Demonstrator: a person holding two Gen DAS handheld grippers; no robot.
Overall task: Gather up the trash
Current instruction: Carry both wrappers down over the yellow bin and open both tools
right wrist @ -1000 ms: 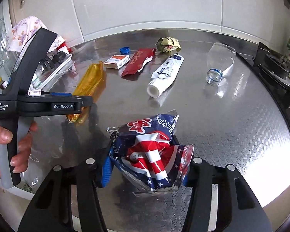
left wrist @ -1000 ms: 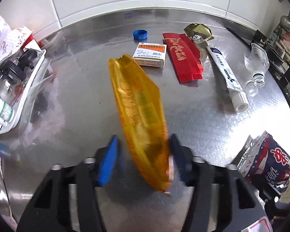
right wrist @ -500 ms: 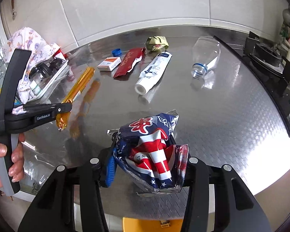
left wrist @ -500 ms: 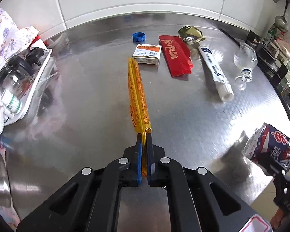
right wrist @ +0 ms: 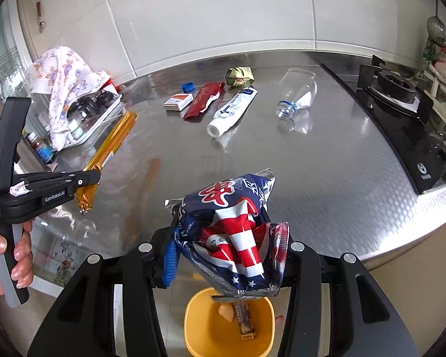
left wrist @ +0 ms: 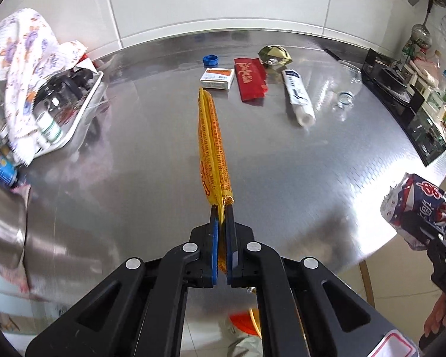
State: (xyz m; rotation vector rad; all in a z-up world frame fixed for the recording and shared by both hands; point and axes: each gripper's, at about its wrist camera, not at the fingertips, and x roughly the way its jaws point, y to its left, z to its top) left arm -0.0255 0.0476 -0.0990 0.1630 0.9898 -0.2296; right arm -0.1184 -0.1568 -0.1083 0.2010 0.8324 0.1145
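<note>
My left gripper is clamped flat on the near end of the yellow wrapper, which juts up the centre of the frame, lifted clear of the steel counter. My right gripper squeezes the crumpled stars-and-stripes snack bag between half-closed jaws; below it, at the bottom of that view, sits the yellow bin with scraps inside. Farther up the counter lie a white tube, a clear bottle, a red packet, a small carton, a blue cap and a green crumpled wrapper.
</note>
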